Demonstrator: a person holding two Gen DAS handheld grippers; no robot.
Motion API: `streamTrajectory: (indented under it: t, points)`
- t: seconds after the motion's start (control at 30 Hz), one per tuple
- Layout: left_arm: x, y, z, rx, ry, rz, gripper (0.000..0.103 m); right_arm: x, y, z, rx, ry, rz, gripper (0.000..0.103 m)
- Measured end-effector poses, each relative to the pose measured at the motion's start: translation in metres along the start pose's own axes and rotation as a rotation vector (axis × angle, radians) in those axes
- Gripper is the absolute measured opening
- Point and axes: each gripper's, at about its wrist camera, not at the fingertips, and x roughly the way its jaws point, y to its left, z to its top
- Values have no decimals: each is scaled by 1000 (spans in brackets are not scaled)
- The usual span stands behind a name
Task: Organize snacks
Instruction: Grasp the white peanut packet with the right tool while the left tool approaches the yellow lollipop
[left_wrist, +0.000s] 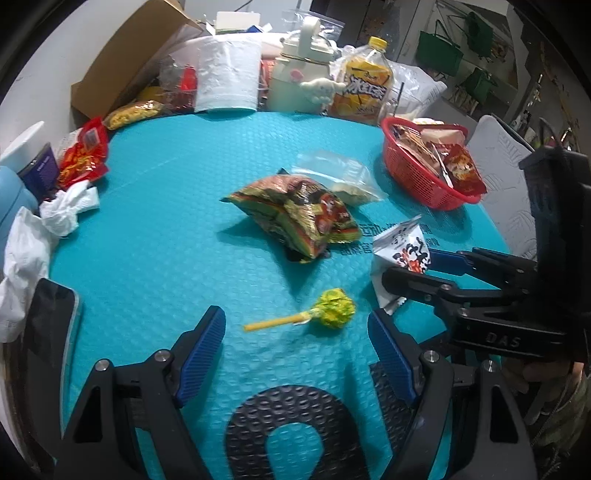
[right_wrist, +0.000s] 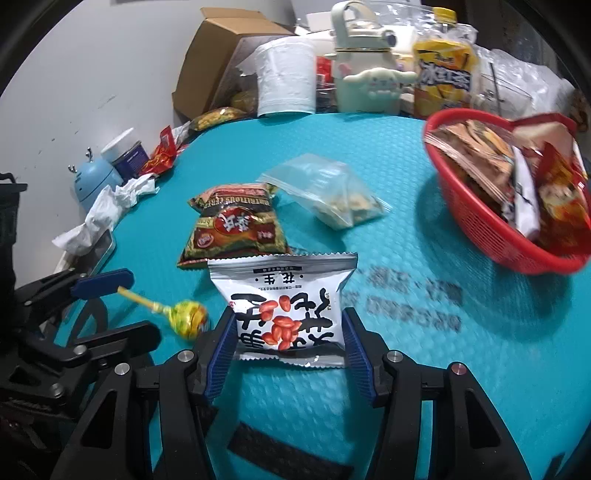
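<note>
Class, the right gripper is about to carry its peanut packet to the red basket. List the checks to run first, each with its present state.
1. Right gripper shut on the peanut packet: ok.
2. Packet clear of the mat: cannot tell.
3. Red basket has room: cannot tell; already piled with packets.
4. Path to the basket free: ok.
5. Left gripper open, out of the way, lollipop between its fingers: ok.

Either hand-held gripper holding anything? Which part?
Right hand-held gripper is shut on the peanut packet, gripping its two side edges near one sealed end. Left hand-held gripper is open and empty, lollipop just ahead.
</note>
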Motion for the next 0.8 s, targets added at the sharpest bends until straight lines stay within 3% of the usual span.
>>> streamTrajectory:
  t: [0.3, 0.53, 0.6, 0.73, 0.77, 0.8]
  points:
    - [20, -6, -1, 2, 31, 0, 79, -15, -9, -17, 45, -8, -17, 55]
    - [24, -13, 1, 22, 5, 18, 78, -19, -18, -25, 82, -11, -17, 55]
    - [24, -14, 0, 31, -6, 38, 66, -20, -19, -26, 86, -13, -20, 55]
    - [19, -14, -1, 35, -29, 27, 54, -21, -22, -28, 97, -16, -21, 55]
    - [18, -15, -1, 37, -29, 14, 32, -21, -23, -29, 100, -16, -20, 55]
    - [18, -15, 0, 37, -22, 12, 24, -21, -22, -29, 102, -17, -20, 55]
